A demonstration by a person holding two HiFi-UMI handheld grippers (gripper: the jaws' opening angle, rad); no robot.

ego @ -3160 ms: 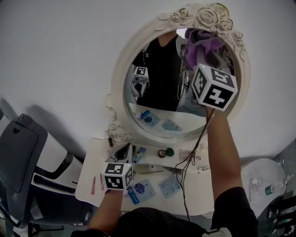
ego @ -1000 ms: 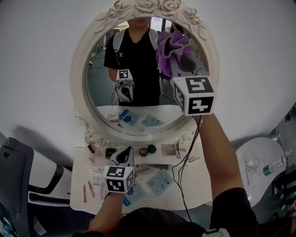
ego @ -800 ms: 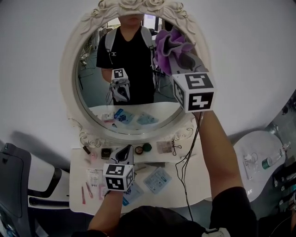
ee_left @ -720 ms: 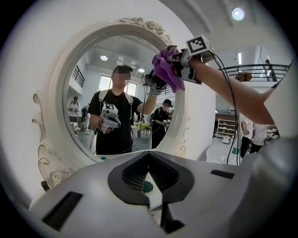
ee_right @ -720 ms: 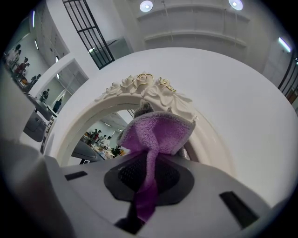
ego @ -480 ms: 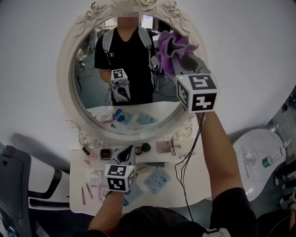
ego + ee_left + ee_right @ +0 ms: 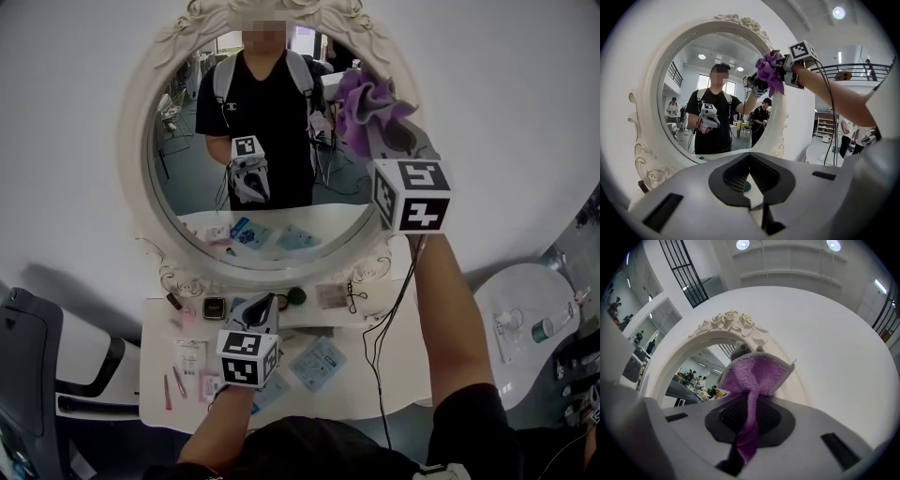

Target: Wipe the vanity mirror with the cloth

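Note:
The oval vanity mirror (image 7: 187, 159) in its white rose-carved frame (image 7: 134, 187) hangs on the wall above the table. A purple cloth (image 7: 370, 105) is pressed against the glass at the upper right, by the frame's inner edge. My right gripper (image 7: 392, 141) is shut on the cloth (image 7: 757, 376), whose tail runs down between the jaws. The left gripper view shows the cloth (image 7: 768, 75) against the mirror (image 7: 693, 93). My left gripper (image 7: 262, 307) hovers low over the vanity table (image 7: 394, 375), shut, with nothing in it.
Small items lie on the table: blue sachets (image 7: 319, 361), a dark round jar (image 7: 298, 297), pink sticks (image 7: 174, 382). A black cable (image 7: 380, 347) hangs from my right arm. A dark chair (image 7: 37, 375) stands at left, a round white stand (image 7: 511, 309) with bottles at right.
My right gripper has slid the cloth to the right and a little down, toward the mirror's right rim. The left gripper has stayed over the table.

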